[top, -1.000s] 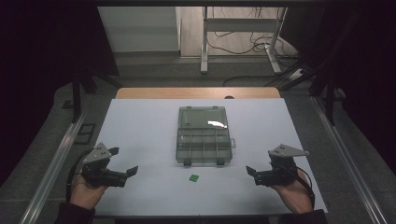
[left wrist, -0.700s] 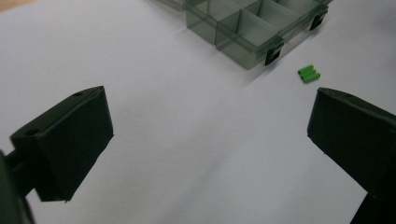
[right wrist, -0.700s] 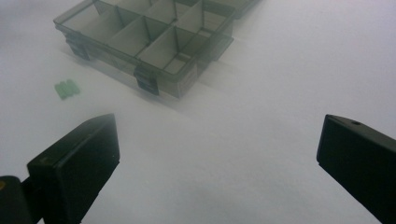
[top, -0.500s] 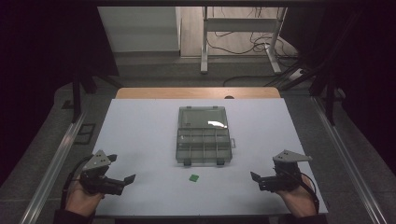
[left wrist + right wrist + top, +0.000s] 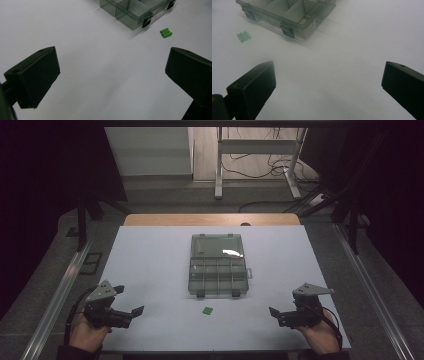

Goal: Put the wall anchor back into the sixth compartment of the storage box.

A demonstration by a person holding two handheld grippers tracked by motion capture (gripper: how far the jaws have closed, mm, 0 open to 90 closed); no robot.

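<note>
So there's a big white table (image 5: 150, 270) taking up most of the high view, with a strip of bare wood along its far edge. Sitting about in the middle of the surface is a clear grey plastic organizer box (image 5: 218, 265). Its lid is swung open toward the far edge, and the divided tray half faces the near edge, with two dark latches on the near wall. The compartments I can see into look empty, though I can't see all of them.

The left gripper (image 5: 131, 306) is down by the near left corner, held in a hand (image 5: 85, 332) that comes in over the near edge. Its jaws are spread wide with nothing between them, just bare white surface in the left gripper view. The right gripper (image 5: 273, 311) mirrors it near the near right corner, also spread wide and holding nothing, with the hand (image 5: 320, 335) behind it. Both point inward toward the middle and are well apart from the box.

Smallest thing: a little green ribbed piece (image 5: 207, 310) lying on the surface just in front of the box's near wall, between the two grippers and touching neither of them.
</note>
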